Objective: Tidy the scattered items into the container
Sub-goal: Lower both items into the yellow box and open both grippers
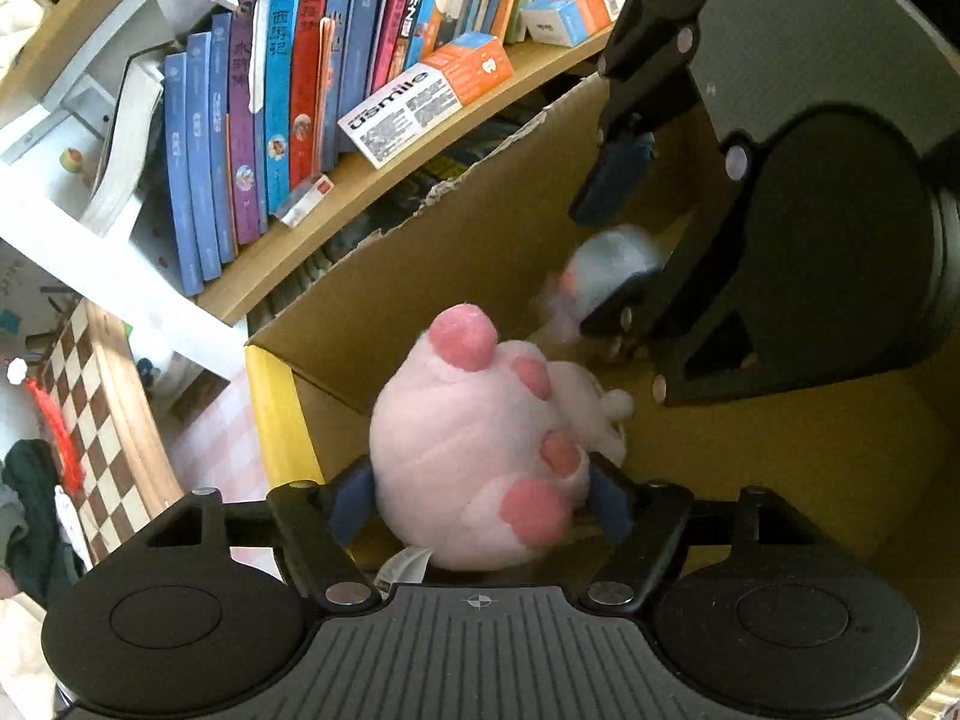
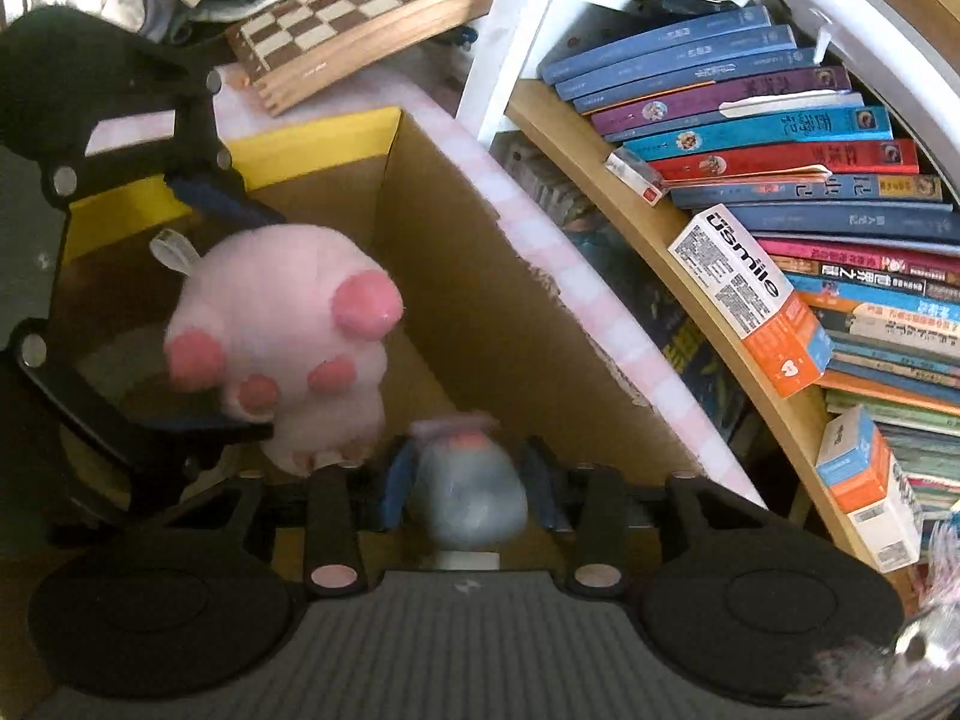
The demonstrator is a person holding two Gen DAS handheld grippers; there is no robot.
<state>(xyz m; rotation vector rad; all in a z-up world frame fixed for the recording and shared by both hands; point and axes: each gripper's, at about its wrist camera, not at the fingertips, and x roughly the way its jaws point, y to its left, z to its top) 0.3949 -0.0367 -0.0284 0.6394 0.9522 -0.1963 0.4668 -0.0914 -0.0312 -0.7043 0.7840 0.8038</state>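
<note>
While both grippers hang over the cardboard box (image 1: 480,240), the pink plush (image 1: 480,456) seems released.

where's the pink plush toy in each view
Left wrist: pink plush toy at lower centre, between the left gripper's fingers, over the cardboard box.
Right wrist: pink plush toy at left of centre, inside the box.
Shared landmark: the white and orange carton on the bookshelf.

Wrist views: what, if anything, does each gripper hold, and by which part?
Right gripper: nothing; the grey-blue plush toy sits loose between open pads. Left gripper: pink plush toy between pads at its sides; grip unclear.
</note>
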